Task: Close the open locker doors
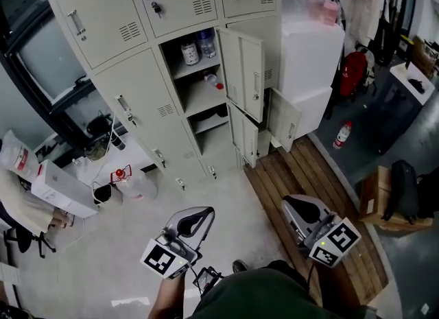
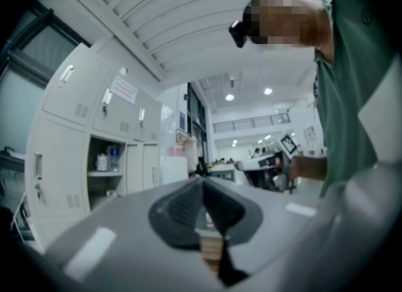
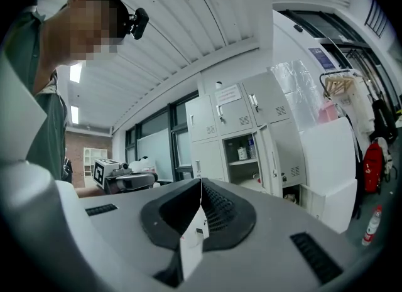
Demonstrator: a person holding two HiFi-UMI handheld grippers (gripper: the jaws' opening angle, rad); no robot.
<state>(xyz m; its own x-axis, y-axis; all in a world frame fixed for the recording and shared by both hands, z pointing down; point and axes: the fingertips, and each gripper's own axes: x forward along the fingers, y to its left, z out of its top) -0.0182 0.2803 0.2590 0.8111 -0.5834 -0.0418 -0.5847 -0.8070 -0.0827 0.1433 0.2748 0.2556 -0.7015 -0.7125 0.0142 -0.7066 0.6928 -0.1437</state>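
Observation:
A bank of cream lockers [image 1: 130,98] stands ahead of me. The middle column is open: its upper door [image 1: 243,71] and lower door [image 1: 242,134] swing out to the right, and a third small door [image 1: 284,120] hangs open further right. Bottles [image 1: 197,45] stand on the open locker's shelf. My left gripper [image 1: 204,213] and right gripper [image 1: 292,205] are held low over the floor, well short of the lockers, both shut and empty. The open locker [image 2: 105,166] shows in the left gripper view beyond my left gripper [image 2: 202,183]. The right gripper view has the open door [image 3: 277,152] past my right gripper [image 3: 200,181].
A white cabinet [image 1: 312,64] adjoins the lockers on the right. A wooden platform [image 1: 309,187] runs along the floor there, with a white bottle [image 1: 341,134] and a red extinguisher [image 1: 353,74] beyond. A cardboard box [image 1: 376,197] sits right; a water jug [image 1: 134,182] and boxes sit left.

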